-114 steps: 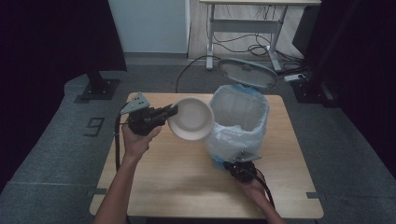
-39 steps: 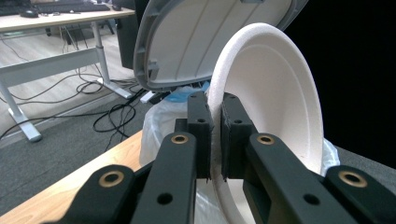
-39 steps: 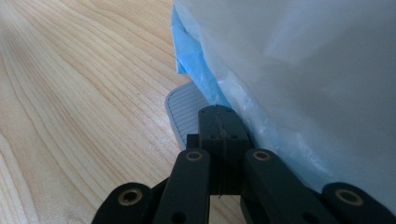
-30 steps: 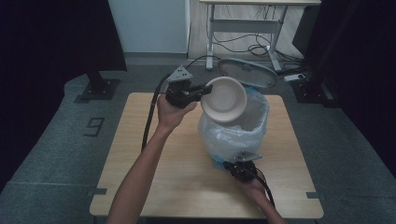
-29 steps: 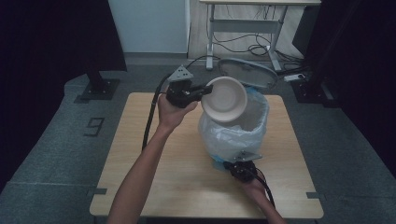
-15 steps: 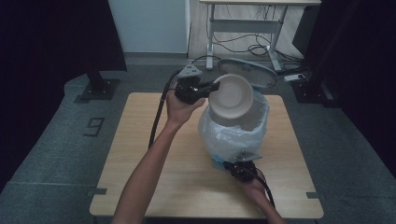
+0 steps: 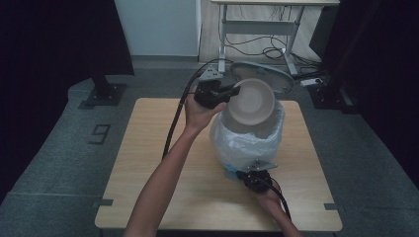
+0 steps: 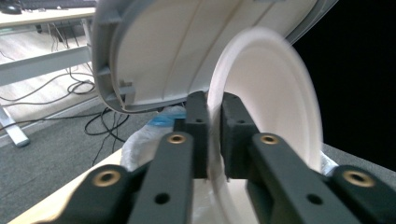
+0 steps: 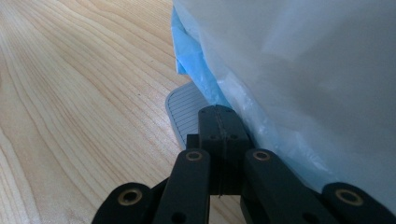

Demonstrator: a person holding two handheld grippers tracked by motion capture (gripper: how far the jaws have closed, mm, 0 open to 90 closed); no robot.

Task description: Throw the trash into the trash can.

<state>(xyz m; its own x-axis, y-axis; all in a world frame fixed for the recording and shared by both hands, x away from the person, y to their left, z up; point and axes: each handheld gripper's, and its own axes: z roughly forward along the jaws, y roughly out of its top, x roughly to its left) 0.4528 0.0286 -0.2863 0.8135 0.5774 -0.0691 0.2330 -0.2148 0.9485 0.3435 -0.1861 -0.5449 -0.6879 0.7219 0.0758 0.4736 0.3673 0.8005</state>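
Observation:
A white paper bowl (image 7: 254, 101) hangs tilted on edge over the mouth of a pedal bin (image 7: 247, 143) lined with a white bag. My left gripper (image 7: 232, 91) holds the bowl by its rim. In the left gripper view the rim (image 8: 280, 93) stands between the two pads (image 8: 198, 126), which still touch it; the jaws have just been opening a little. The bin's grey lid (image 8: 163, 46) stands raised behind the bowl. My right gripper (image 7: 247, 175) is shut at the bin's foot, its closed tips (image 9: 219, 114) on the grey ribbed pedal (image 9: 180, 109).
The bin stands on the right half of a wooden table (image 7: 163, 163), with bare tabletop left of it. A blue bag edge (image 9: 191, 51) shows under the white liner. A desk frame with cables (image 7: 257, 44) stands on the floor beyond the table.
My left hand has carried the bowl to the right and farther back, from the bin's near-left rim to above its mouth by the lid. The right gripper has stayed on the pedal.

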